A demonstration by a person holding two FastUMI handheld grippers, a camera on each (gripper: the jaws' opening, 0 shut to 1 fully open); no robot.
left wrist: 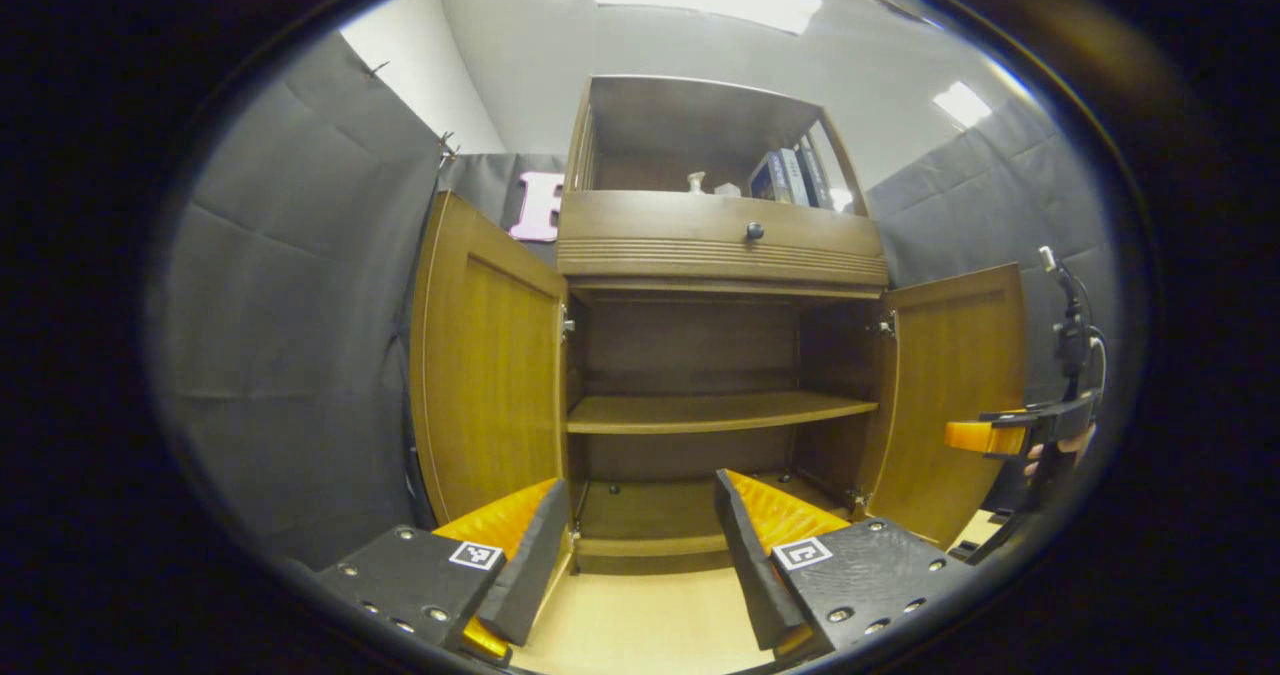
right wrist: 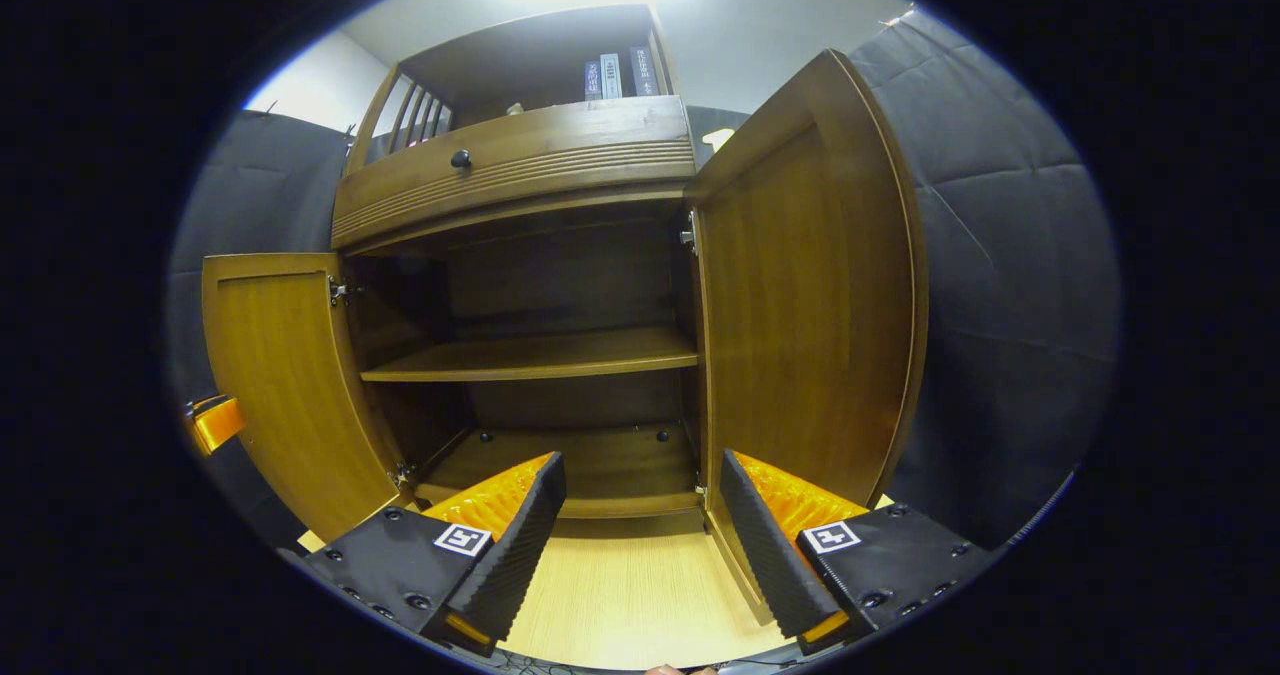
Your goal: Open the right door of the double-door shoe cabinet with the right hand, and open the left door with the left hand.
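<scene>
Before open shoe cabinet (left wrist: 700,355): left tool (left wrist: 640,555) and right tool (right wrist: 640,545) level, released, grasping nothing, both doors swung wide.

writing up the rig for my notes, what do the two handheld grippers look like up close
Each gripper has two wedge-shaped fingers with ribbed inner faces, mounted on flat dark plates studded with screws. Every plate carries a small square black-and-white marker. That holds for the left gripper and the right gripper. In the left gripper view the other gripper shows farther off with a cable and an upright stalk above it.
</scene>
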